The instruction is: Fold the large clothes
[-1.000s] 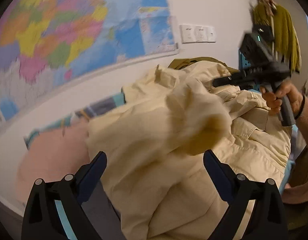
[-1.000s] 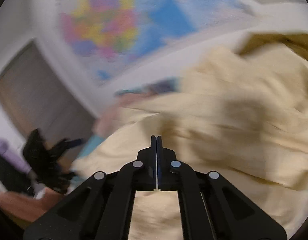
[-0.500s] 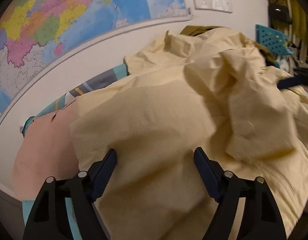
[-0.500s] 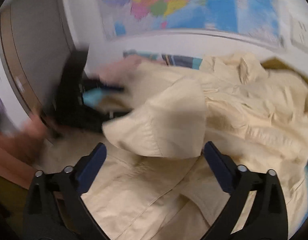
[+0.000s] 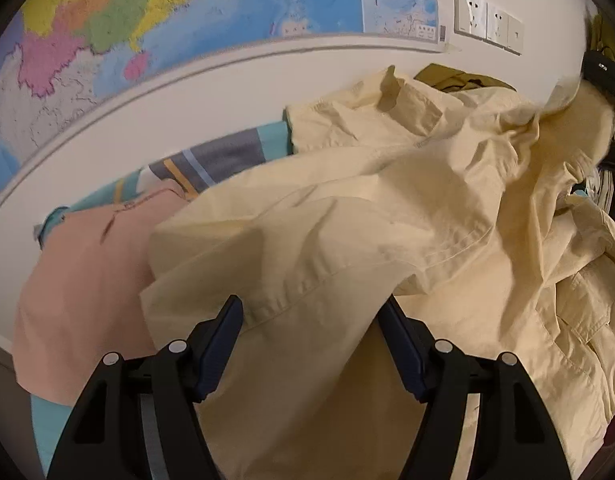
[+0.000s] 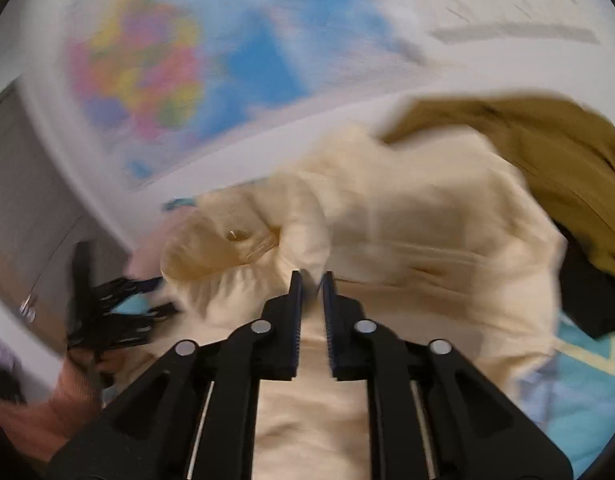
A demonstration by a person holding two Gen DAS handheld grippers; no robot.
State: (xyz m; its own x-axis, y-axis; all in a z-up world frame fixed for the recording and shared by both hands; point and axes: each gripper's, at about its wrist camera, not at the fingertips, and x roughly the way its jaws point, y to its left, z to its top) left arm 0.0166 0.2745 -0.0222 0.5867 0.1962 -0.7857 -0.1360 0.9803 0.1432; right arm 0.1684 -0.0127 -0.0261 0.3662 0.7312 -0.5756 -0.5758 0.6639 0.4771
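Since a second ago my left gripper [image 5: 309, 332] has dropped over the cream jacket [image 5: 387, 220], jaws closing, cloth loose between them. It sprawls lengthwise along the bed's wall edge. My right gripper [image 6: 310, 280], narrowing, grips nothing visible.

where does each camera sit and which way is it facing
Left wrist: on the left gripper, looking down along its open fingers at the cream jacket, with a pink cloth beside it and the wall map behind.
Right wrist: on the right gripper, blurred, aimed at the jacket and an olive garment; the person's hand with the left gripper shows at left.
Shared: jacket, map.
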